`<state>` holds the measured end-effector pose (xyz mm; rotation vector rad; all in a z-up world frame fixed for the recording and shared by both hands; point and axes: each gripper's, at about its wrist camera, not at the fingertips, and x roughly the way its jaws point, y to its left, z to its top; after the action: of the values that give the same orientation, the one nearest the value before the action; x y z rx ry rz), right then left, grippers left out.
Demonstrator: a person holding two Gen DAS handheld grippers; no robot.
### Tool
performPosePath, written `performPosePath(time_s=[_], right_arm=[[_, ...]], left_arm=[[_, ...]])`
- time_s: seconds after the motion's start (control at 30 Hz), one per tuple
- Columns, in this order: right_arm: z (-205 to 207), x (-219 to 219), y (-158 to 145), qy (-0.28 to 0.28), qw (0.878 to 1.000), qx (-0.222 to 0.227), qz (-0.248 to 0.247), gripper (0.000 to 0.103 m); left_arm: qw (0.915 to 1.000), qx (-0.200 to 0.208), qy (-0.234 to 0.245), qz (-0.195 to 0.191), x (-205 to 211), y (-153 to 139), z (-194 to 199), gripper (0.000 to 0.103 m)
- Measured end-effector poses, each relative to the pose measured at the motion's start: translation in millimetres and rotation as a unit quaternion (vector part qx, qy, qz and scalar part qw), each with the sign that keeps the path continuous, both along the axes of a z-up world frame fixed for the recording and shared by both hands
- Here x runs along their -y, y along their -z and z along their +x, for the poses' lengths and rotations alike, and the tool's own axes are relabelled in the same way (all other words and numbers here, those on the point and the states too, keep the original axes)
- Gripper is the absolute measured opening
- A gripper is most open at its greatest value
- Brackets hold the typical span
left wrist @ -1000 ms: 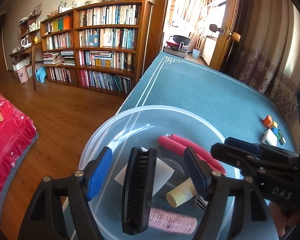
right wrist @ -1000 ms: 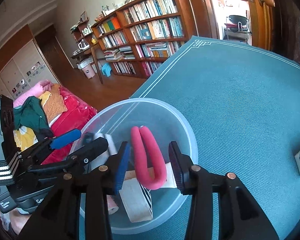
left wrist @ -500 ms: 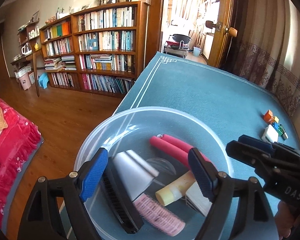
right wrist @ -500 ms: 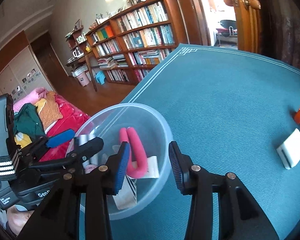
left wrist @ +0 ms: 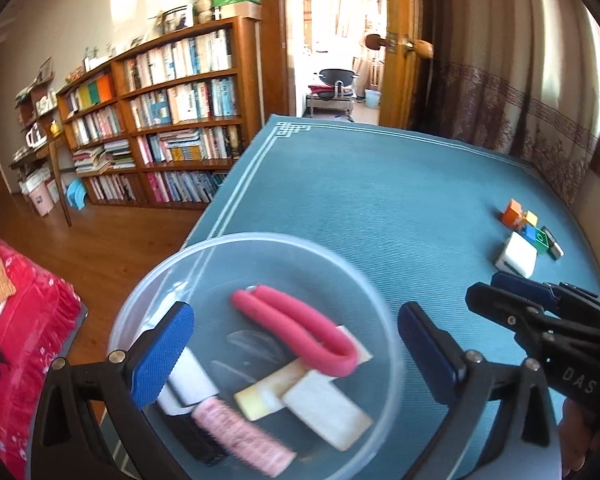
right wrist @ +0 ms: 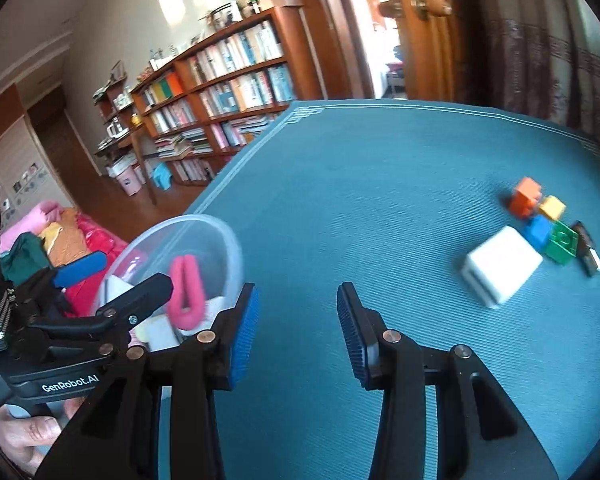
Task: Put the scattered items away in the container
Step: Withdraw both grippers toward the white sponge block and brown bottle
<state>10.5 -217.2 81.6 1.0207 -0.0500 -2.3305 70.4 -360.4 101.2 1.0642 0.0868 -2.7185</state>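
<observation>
Left wrist view: your left tongs (left wrist: pixel 294 350) hang spread and empty over the clear bowl (left wrist: pixel 380 292) at the worktop's (left wrist: pixel 380 200) left edge. Right wrist view: your right tongs (right wrist: pixel 296 332) gape, empty; white box (right wrist: pixel 502 270) and coloured blocks (right wrist: pixel 544 224) near the right edge.

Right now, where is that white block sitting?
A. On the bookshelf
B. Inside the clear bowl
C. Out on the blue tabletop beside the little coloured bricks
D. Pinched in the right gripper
C: the white block lies on the blue tabletop beside the coloured bricks, outside the clear bowl.
</observation>
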Motion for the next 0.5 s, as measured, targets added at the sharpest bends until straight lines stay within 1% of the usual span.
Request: performPosePath(time_s=[0.1,0.3,0.5], right_arm=[[0,-18,2,0.021,1.000,-0.004,0.003,0.044],[-6,-50,7,0.053,0.999,0.006,0.000,0.044],[-6,-79,8,0.085,0.996,0.001,0.004,0.044]], left_arm=[[0.9998,0.005,0.017,-0.008,-18,0,-7,0.102],[0.9985,0.016,0.047,-0.025,-50,1,-16,0.102],[0.9959,0.023,0.079,-0.037,-84,4,-24,0.102]])
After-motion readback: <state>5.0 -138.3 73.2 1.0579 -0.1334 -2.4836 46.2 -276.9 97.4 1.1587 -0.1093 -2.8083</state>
